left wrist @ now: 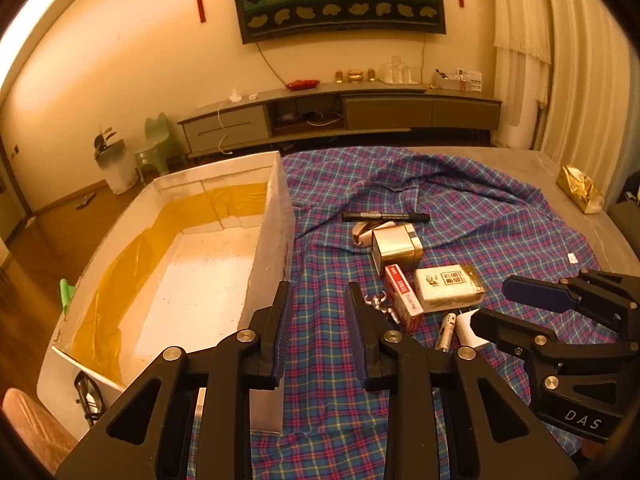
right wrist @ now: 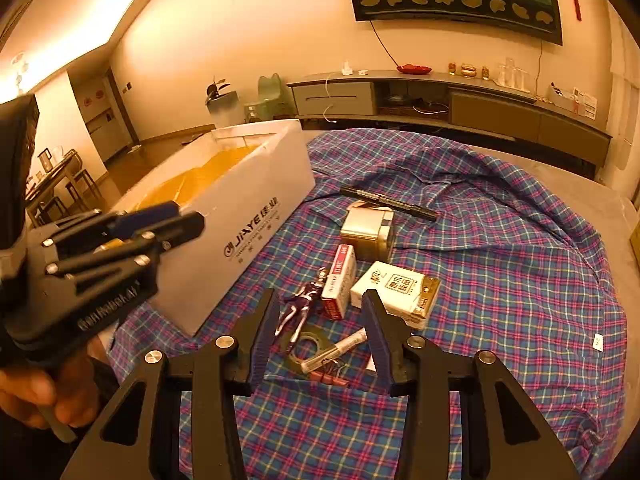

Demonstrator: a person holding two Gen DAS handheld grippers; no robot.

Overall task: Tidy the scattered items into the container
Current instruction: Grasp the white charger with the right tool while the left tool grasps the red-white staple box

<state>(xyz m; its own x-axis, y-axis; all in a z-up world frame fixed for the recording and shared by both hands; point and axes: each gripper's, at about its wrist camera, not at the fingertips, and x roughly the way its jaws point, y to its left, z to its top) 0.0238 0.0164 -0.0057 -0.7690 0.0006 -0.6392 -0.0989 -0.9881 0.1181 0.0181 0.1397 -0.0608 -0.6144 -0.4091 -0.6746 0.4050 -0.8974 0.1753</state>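
The right tool [right wrist: 320,332], fingers apart and empty, hangs just over the little toy figure [right wrist: 304,304], which lies pointing away, toward the white box [right wrist: 240,216] on its left.

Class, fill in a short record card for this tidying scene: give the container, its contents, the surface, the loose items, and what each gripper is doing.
Container: white foam box, open top, yellow tape lining inside
Contents: nothing visible inside yet
Surface: checked cloth spread beside the box
Loose items: black marker, metal tin, red-and-white carton, white packet, toy figure, tape roll
Left gripper: open, empty, above the cloth by the box wall
Right gripper: open, empty, over the toy figure and tape roll
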